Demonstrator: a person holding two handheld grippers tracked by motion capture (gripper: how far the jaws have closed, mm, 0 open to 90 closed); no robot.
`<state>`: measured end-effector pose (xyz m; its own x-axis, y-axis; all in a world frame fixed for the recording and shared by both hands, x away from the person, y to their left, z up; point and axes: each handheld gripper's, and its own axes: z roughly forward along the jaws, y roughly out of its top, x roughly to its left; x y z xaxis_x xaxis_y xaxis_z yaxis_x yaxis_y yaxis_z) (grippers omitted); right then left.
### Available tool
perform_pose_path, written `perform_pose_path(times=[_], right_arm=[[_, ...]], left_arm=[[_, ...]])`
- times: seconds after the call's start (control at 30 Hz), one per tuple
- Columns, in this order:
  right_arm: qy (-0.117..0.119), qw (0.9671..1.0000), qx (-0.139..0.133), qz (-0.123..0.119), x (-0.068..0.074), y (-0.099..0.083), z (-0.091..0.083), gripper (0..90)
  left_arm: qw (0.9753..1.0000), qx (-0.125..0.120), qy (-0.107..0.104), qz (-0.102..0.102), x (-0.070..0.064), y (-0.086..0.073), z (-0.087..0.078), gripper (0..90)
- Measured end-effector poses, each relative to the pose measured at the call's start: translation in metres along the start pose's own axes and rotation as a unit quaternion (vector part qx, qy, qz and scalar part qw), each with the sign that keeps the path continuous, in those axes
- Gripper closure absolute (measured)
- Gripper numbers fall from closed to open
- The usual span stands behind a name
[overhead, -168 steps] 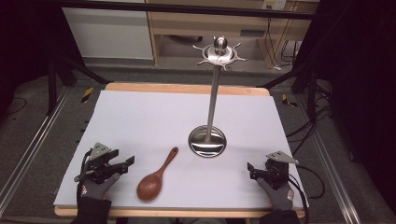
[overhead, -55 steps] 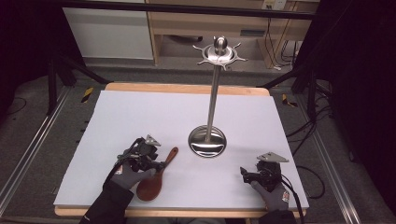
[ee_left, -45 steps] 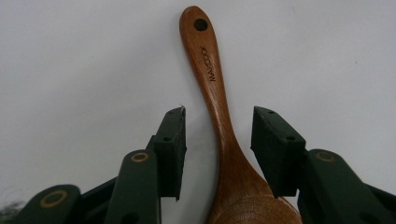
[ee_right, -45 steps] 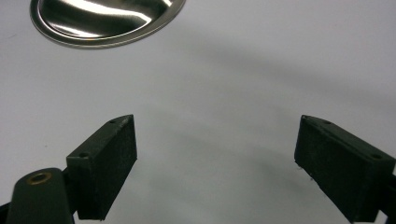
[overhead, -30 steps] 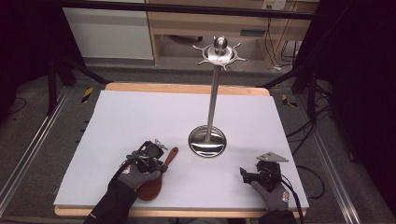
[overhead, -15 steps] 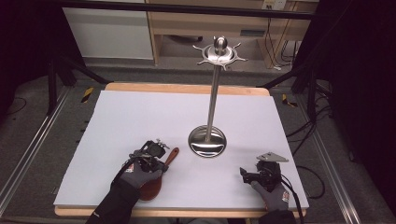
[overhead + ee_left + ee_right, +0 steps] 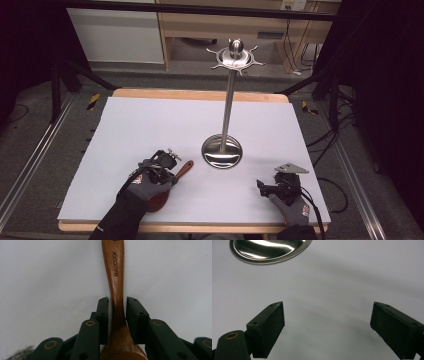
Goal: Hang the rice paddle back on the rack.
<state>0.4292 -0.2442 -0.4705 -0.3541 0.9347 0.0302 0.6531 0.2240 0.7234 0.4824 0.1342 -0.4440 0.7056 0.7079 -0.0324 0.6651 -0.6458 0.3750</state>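
The wooden spoon [image 7: 167,186] is lying at lower left of the white mat [image 7: 150,125]. The left gripper [image 7: 117,312], beside it seconds ago, is now pinching its neck; lifting looks imminent. The right gripper [image 7: 261,187] is resting spread at lower right, near the metal stand [image 7: 222,151].

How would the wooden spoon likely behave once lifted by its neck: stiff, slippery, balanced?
The wooden spoon looks like solid wood, so probably stiff and light. Its finish seems smooth and glossy, so it might slip between the left tool's narrow pads. The grip sits just above the bowl, so it should stay fairly balanced, though the handle could still swing.
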Motion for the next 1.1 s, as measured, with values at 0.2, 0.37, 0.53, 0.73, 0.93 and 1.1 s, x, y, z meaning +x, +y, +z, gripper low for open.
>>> perform_pose_path(times=[0.2,0.37,0.53,0.73,0.93,1.1], right_arm=[[0.001,1.0000,0.000,-0.001,0.000,0.000,0.000,12.4],[0.000,1.0000,0.000,-0.002,-0.001,0.000,0.000,12.4],[0.004,1.0000,0.002,0.002,0.000,0.001,-0.001,12.4],[0.002,1.0000,0.001,0.000,-0.001,0.001,-0.001,12.0],[0.003,1.0000,0.004,0.002,-0.001,0.001,0.000,12.0],[0.004,1.0000,0.003,0.003,-0.002,0.001,0.000,12.0]], left_arm=[[0.9998,0.018,0.004,0.013,-0.002,0.006,0.004,73.2],[0.9996,0.025,0.004,0.012,-0.003,0.007,0.007,74.8],[0.9994,0.034,0.000,0.009,-0.001,0.009,0.008,74.4],[0.9991,0.041,-0.011,-0.004,0.002,0.011,0.008,75.4],[0.9988,0.049,0.001,0.001,-0.001,0.014,0.008,78.3],[0.9992,0.040,0.000,0.004,0.000,0.012,0.007,78.3]])
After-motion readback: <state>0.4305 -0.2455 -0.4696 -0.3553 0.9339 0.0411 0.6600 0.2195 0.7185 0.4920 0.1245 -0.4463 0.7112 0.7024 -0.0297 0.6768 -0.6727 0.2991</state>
